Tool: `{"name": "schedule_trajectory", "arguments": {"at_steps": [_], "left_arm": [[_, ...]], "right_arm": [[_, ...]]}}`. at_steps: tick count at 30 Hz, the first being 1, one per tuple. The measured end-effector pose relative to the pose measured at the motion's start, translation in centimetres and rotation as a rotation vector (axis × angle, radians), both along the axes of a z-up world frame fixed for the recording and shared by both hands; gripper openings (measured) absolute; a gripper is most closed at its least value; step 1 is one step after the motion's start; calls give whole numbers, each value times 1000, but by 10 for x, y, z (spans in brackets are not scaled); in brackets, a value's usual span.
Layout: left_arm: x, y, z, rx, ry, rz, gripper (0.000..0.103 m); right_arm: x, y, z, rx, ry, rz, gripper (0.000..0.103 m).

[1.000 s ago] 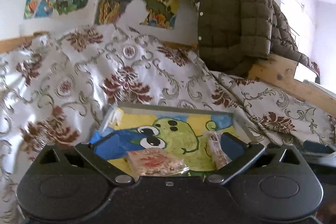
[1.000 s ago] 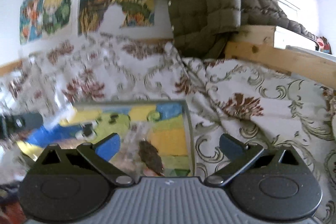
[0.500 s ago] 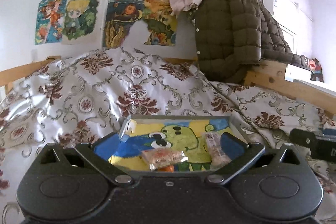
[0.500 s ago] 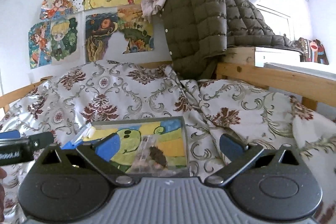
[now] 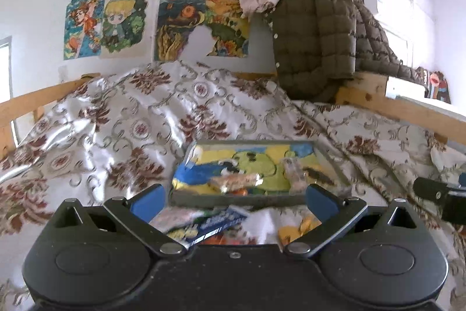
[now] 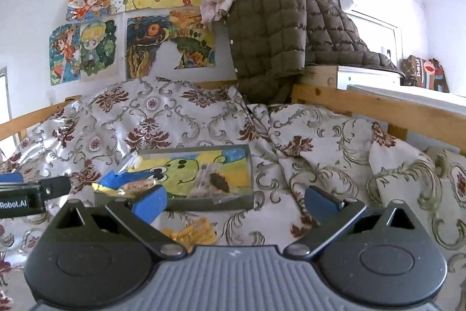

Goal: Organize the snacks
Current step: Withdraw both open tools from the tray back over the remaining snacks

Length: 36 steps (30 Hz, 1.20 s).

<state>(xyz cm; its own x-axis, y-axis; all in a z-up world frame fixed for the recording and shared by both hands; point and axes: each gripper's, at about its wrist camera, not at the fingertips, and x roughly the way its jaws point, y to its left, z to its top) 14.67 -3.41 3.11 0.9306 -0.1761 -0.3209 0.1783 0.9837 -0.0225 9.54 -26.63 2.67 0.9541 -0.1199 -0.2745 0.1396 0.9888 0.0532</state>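
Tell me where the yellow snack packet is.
Right wrist view: the yellow snack packet lies on the bedspread, just in front of the tray.

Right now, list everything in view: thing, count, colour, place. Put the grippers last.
Tray: one, grey rim, cartoon picture base, on the bedspread.
Snack packets in tray: at least two, clear wrappers, brownish contents.
Loose snack packets: blue and white one and yellow one, on the bedspread in front of the tray.
Bedspread: one, silvery white with maroon floral pattern, over the bed.
Bed frame: wooden, right and left edges.
Padded jacket: one, olive brown, hung at the bed's far corner.
Drawings: several, multicoloured, on the white wall.
Left gripper: open, empty.
Right gripper: open, empty.
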Motion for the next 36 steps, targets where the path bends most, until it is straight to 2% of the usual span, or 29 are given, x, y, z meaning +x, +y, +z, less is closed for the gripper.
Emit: {"name": "schedule_trajectory", "arguments": {"at_steps": [9,18,24,36], "left_arm": [[-45,14,-7,60,15,20,102],[-75,29,-6,57,28,55,102],[-83,32,-6,67,40,87,102],[-74,32,-13,108,105,145,102]], "right_arm": [[-39,14,-2,-18,12,14,103],[-61,17,-2,13,15,6,103],[-64,26,-7,-1,59,32,103],[-55,50,-18,-48,147,102,103]]}}
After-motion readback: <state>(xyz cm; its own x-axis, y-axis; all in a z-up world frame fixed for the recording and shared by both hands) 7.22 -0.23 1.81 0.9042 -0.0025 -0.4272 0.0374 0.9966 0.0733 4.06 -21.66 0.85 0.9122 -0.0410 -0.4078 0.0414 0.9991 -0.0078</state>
